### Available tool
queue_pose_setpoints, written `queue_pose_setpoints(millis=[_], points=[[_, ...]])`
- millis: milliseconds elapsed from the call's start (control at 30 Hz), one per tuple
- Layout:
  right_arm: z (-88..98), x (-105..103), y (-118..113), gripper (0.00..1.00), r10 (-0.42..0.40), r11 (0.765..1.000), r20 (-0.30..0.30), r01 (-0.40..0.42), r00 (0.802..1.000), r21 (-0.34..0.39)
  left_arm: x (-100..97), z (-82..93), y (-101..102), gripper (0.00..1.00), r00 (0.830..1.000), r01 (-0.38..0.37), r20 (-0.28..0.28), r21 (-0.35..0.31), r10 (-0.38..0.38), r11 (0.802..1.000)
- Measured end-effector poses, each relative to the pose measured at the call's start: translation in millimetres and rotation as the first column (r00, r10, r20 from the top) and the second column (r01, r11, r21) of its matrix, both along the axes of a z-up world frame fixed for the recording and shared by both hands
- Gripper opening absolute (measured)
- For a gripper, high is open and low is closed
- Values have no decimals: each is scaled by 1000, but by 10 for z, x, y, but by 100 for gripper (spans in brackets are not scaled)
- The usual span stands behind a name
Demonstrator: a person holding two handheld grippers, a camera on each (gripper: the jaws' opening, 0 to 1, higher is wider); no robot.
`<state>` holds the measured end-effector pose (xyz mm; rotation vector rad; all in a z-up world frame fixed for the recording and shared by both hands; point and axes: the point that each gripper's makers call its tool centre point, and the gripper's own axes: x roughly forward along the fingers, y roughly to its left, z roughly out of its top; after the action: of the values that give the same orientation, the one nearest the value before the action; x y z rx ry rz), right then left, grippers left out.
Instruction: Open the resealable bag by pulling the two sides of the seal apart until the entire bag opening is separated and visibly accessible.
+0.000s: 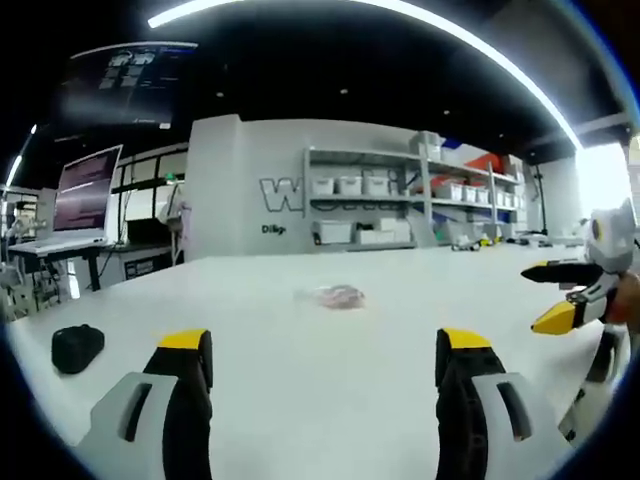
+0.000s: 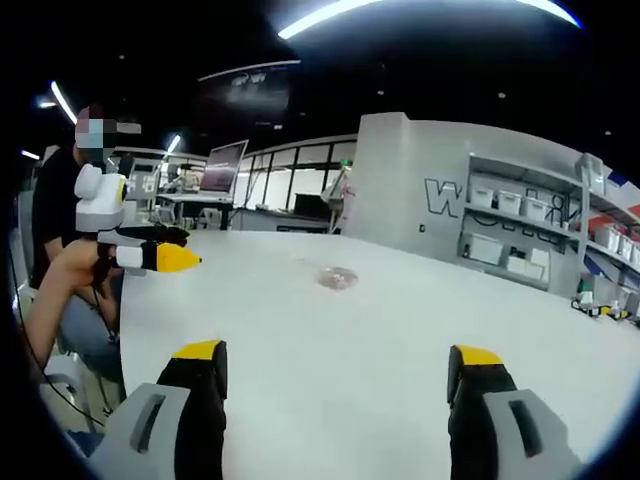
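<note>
While the resealable bag (image 1: 338, 296) lies flat and alone near the middle of the white table (image 1: 300, 380), well ahead of me, both my grippers hang above the near edge with nothing in them: my left gripper (image 1: 325, 365) has its jaws spread wide, and so does my right gripper (image 2: 335, 375). The bag looks light, thin and limp, probably slippery film, so I would pinch each lip just beside the seal; from here I cannot tell which edge that is.
</note>
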<state>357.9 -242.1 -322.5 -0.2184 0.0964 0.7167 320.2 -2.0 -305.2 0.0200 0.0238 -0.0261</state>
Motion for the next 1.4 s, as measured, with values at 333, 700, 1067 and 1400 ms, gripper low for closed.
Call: queue_pose_setpoints(millis=[333, 700, 1067, 1400], points=[[53, 86, 56, 90, 23, 1000, 6, -24, 1000, 10, 44, 43, 24, 90, 1000, 24, 6, -8, -24, 1000], [105, 169, 125, 89, 40, 999, 20, -40, 999, -2, 111, 59, 31, 89, 999, 48, 4, -24, -48, 999], [139, 232, 198, 88, 70, 998, 20, -70, 997, -3, 163, 44, -36, 87, 997, 77, -5, -22, -77, 997], [211, 307, 300, 88, 98, 995, 23, -98, 995, -2, 187, 54, -17, 85, 997, 80, 1, -33, -80, 996]])
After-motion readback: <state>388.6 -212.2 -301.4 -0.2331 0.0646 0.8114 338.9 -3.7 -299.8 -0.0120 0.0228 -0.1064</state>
